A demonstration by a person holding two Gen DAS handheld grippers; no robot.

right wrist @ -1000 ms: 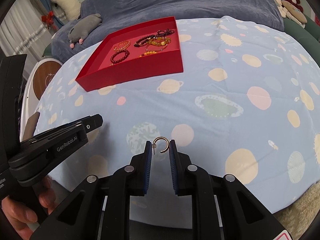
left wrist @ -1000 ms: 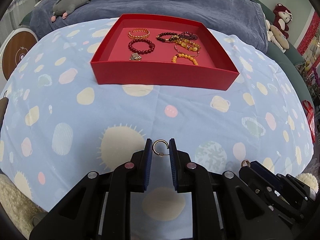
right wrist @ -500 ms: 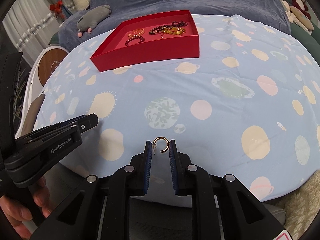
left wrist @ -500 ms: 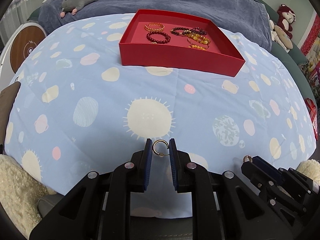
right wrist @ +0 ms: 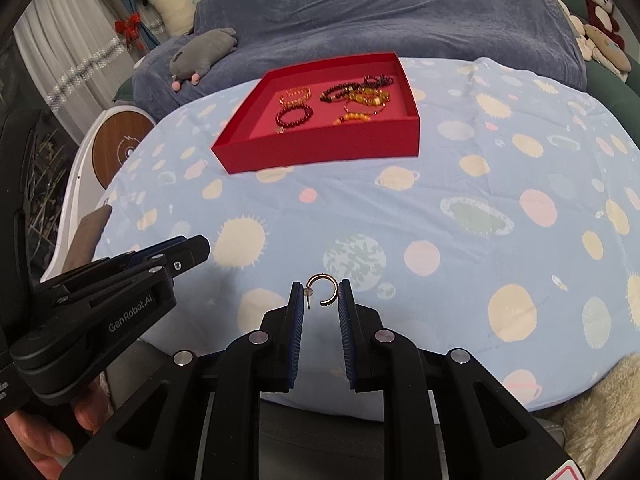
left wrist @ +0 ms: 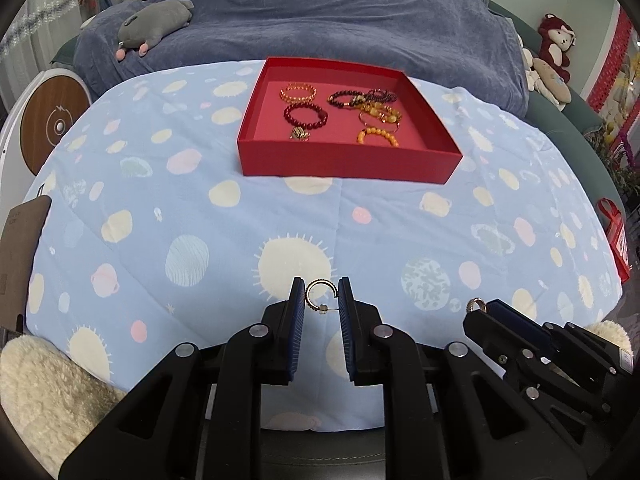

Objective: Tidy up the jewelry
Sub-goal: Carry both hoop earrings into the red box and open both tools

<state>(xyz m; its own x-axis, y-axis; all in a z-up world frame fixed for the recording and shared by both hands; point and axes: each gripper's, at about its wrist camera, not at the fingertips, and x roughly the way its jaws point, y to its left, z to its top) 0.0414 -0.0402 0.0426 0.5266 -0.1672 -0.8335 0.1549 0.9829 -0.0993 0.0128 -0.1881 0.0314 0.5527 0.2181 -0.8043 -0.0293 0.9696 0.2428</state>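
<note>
A red tray [left wrist: 348,164] [right wrist: 320,146] sits on the far side of the blue spotted tablecloth [left wrist: 200,220] and holds several bead bracelets [left wrist: 306,116] [right wrist: 294,116]. My left gripper [left wrist: 322,296] is shut on a small gold hoop earring [left wrist: 319,286] above the near table edge. My right gripper [right wrist: 322,294] is shut on a second gold hoop earring [right wrist: 323,280]; it also shows at the lower right of the left wrist view [left wrist: 486,310]. Both grippers are well short of the tray.
A sofa under a blue-grey cover [left wrist: 340,20] lies behind the table, with a grey plush toy [left wrist: 158,24] on it. A round white and wood device [left wrist: 48,128] stands at the left. Plush toys [left wrist: 556,52] sit at the far right. A fluffy cream rug [left wrist: 44,392] lies below the table.
Both grippers, each still holding its earring, have pulled back from the tray over the last second; the tray looks farther away and the near table edge is now in view.
</note>
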